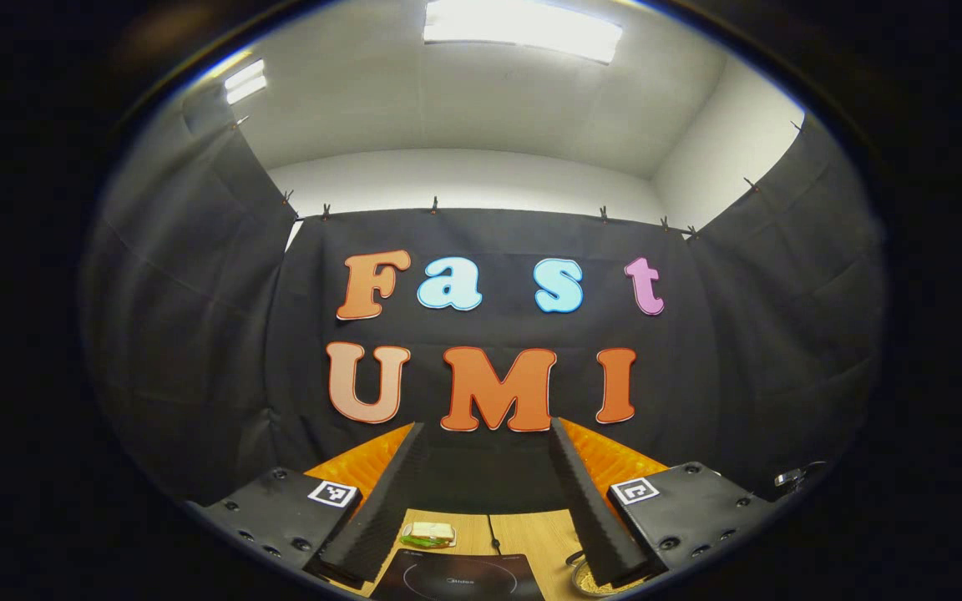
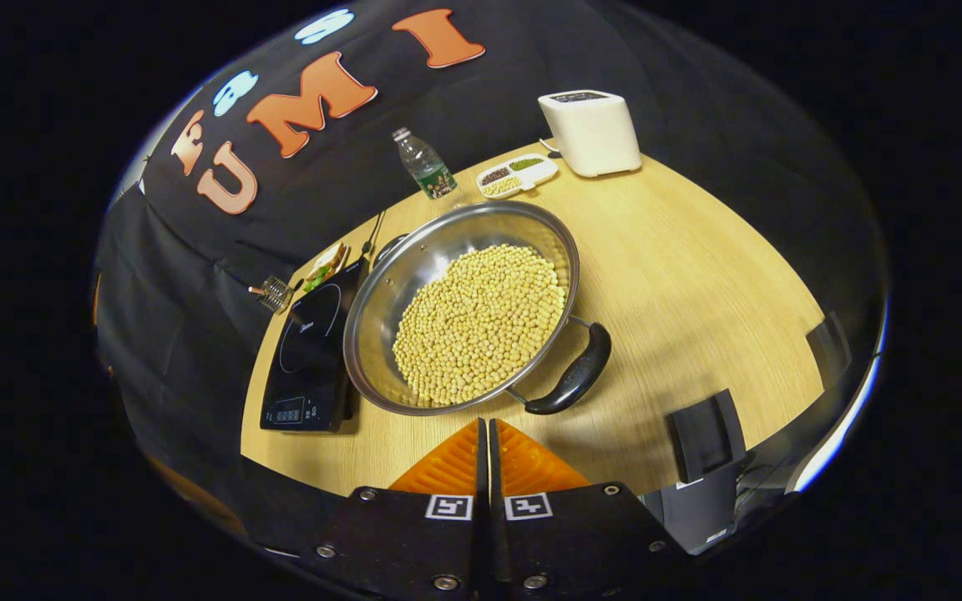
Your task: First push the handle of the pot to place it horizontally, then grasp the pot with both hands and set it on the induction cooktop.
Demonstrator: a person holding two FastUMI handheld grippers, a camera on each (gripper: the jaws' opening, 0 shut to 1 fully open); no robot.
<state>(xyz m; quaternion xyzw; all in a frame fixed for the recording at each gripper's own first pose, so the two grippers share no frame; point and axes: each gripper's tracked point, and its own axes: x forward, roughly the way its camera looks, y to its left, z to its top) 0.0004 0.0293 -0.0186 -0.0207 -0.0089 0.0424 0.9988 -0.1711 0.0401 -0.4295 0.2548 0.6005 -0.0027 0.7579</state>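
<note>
Here, wooden table (image 2: pixel 681 275), black-draped booth, ceiling lights (image 1: pixel 523 29).

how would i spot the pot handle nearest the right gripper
In the right gripper view, find the big steel pot of soybeans on the wooden table. The handle is the curved loop on the rim's near side, the pot's one dark part.
</note>
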